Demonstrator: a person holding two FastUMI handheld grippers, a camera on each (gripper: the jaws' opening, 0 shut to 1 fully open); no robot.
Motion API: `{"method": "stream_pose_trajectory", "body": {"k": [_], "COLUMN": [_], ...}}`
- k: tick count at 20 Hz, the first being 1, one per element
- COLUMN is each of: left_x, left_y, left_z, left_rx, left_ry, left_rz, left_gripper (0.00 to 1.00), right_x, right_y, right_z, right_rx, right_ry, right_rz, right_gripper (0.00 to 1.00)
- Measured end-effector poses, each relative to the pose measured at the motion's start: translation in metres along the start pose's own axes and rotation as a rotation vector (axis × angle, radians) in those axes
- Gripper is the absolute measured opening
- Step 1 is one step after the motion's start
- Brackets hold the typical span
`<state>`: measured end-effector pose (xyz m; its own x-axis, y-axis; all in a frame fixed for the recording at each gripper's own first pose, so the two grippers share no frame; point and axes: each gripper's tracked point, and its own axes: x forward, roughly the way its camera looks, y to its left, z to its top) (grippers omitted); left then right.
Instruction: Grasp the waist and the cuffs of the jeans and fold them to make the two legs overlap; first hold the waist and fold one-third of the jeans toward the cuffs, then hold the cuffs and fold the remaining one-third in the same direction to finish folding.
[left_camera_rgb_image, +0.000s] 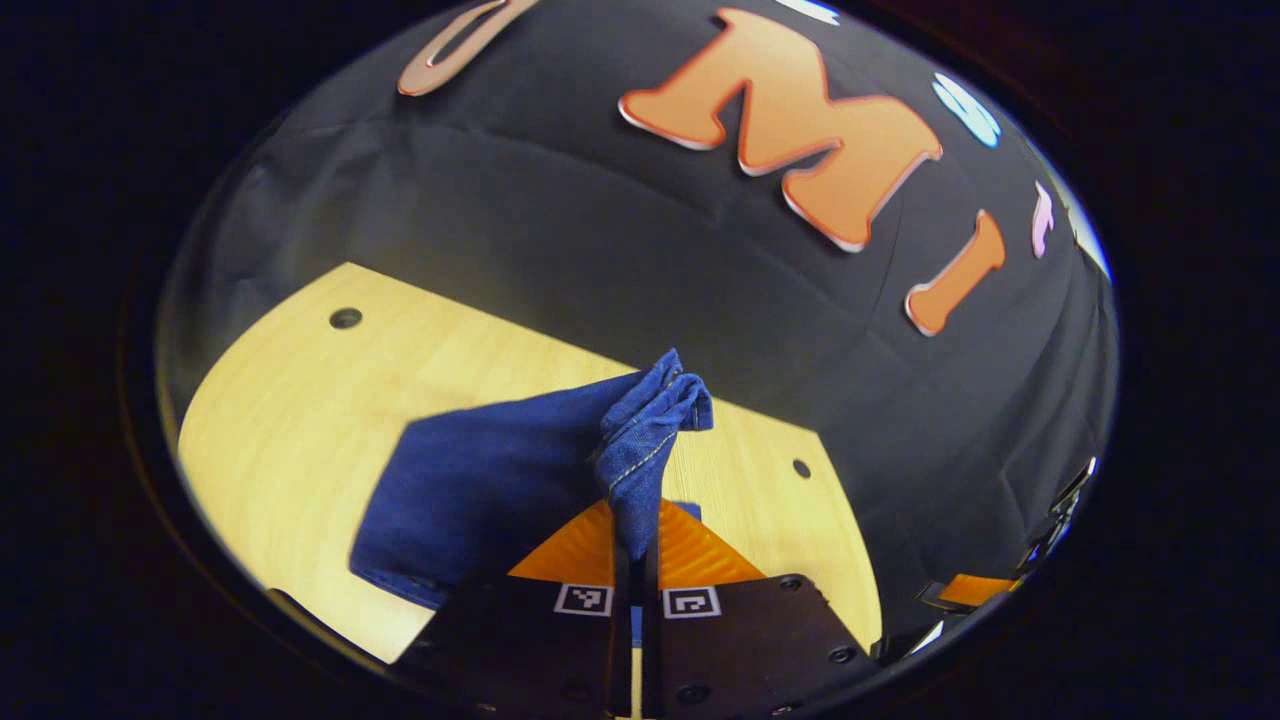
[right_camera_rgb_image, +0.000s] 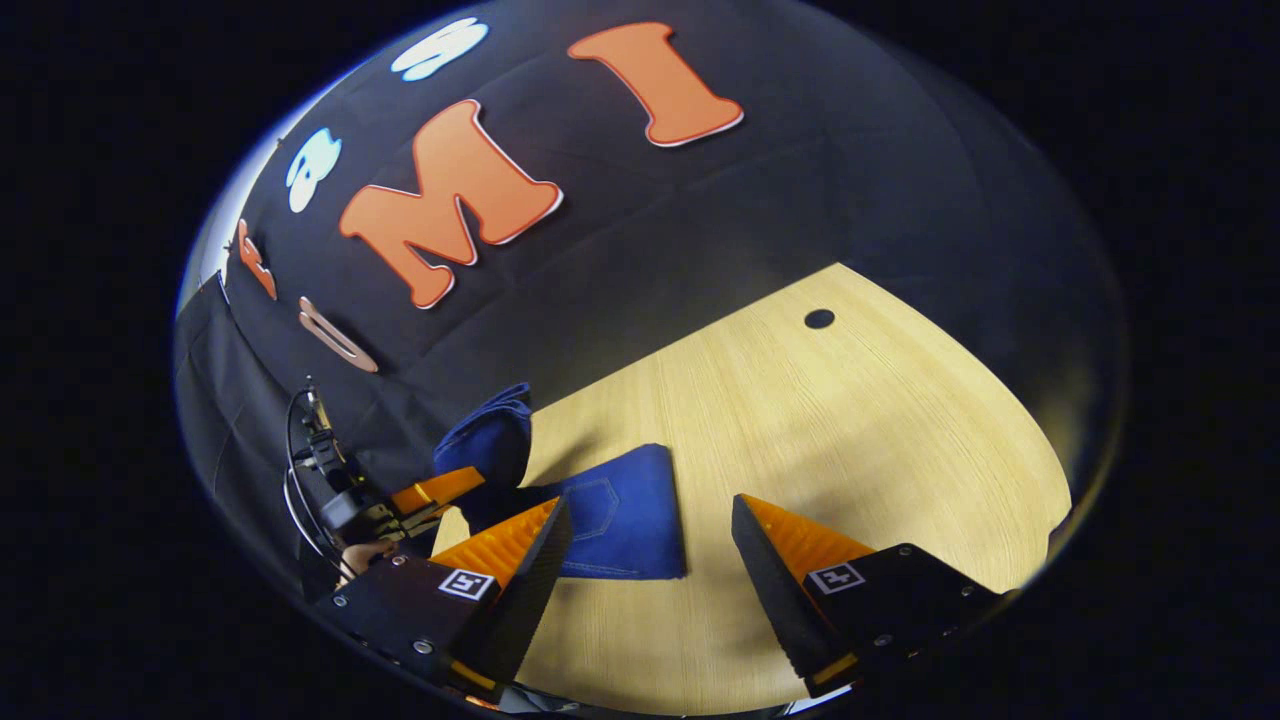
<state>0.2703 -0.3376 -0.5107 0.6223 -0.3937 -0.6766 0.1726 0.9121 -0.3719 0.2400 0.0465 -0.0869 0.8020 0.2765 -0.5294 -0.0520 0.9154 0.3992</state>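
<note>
The left gripper view is taken from just behind the left claw (left_camera_rgb_image: 634, 560), close above the desk (left_camera_rgb_image: 300, 420), and is aimed along the fingers toward the booth wall beyond the jeans (left_camera_rgb_image: 480, 480). The right gripper view is taken from behind the right claw (right_camera_rgb_image: 645, 530), also low over the desk, and is directed across the jeans toward the same wall. The jeans, the desk around them and the wall behind them are shared by both views, and the left claw is seen beside the jeans in the right gripper view.
</note>
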Motion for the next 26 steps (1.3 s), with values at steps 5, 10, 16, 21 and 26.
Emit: {"method": "stream_pose_trajectory", "body": {"k": [5, 10, 16, 21, 26], "left_x": [0.030, 0.051, 0.057, 0.031, -0.025], "left_y": [-0.013, -0.023, -0.095, -0.104, -0.081], "left_z": [-0.059, -0.094, -0.168, -0.148, -0.067], "left_rx": [0.146, 0.331, 0.277, 0.327, 0.329], "left_ry": [0.086, 0.130, 0.281, 0.234, 0.078], "left_rz": [0.116, 0.253, 0.040, -0.005, 0.025], "left_gripper": [0.04, 0.04, 0.77, 0.99, 0.98], "right_x": [0.005, 0.007, 0.010, 0.009, 0.015], "right_y": [-0.033, -0.046, -0.049, -0.041, -0.010], "right_z": [-0.021, -0.031, -0.029, -0.026, -0.008], "right_rx": [-0.015, -0.031, -0.041, -0.088, -0.148], "right_ry": [0.053, 0.090, 0.104, 0.106, 0.075], "right_rz": [-0.051, -0.066, -0.074, -0.080, -0.073], "right_gripper": [0.98, 0.98, 0.98, 0.98, 0.98]}}
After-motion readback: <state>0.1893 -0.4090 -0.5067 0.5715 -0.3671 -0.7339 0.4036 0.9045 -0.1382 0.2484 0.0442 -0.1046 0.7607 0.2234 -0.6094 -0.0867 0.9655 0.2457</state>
